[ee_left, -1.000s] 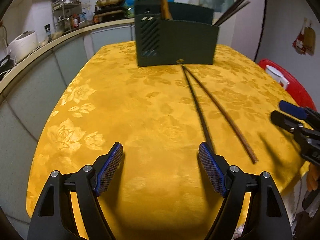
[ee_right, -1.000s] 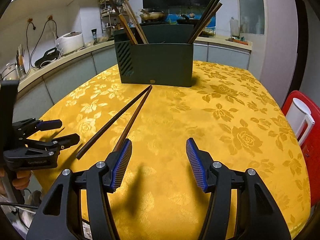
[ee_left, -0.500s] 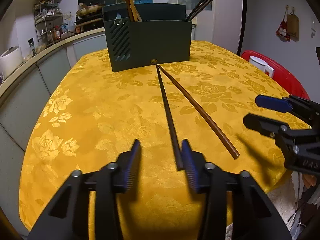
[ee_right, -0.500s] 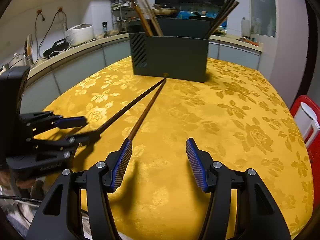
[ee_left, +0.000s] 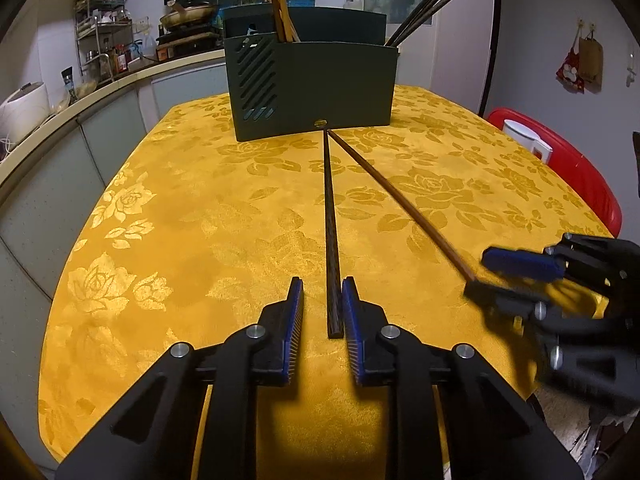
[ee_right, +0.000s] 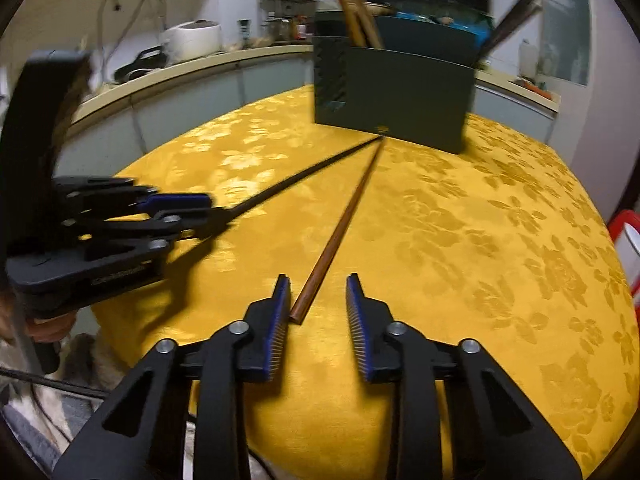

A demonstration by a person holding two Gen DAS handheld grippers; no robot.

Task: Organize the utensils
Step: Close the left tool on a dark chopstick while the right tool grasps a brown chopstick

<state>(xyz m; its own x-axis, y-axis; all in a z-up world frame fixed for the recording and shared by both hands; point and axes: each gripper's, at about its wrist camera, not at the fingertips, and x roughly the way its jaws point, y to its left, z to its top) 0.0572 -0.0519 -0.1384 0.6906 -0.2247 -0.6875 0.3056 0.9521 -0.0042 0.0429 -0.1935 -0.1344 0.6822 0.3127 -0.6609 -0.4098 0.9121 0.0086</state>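
On the yellow floral tablecloth (ee_left: 180,208) lie two chopsticks, their far tips meeting at a dark green utensil holder (ee_left: 312,92). My left gripper (ee_left: 322,282) straddles the near end of the black chopstick (ee_left: 330,220). Its jaws are closing; the right pad touches the stick and a gap remains on the left. My right gripper (ee_right: 318,278) straddles the near end of the brown chopstick (ee_right: 340,232). Those jaws are also closing, with the stick against the left pad and the right pad apart. The holder (ee_right: 396,96) has brown chopsticks in its left compartment and black ones in its right.
A red stool (ee_left: 560,160) with a white container stands off the table's right side. A kitchen counter (ee_left: 100,92) with a rice cooker (ee_left: 24,108) and a rack runs along the left. The table's near edge lies just below both grippers.
Both grippers' jaws have narrowed. The left gripper came around the black chopstick's near end, and the right one shifted over the brown chopstick's near end. The chopsticks still lie flat.
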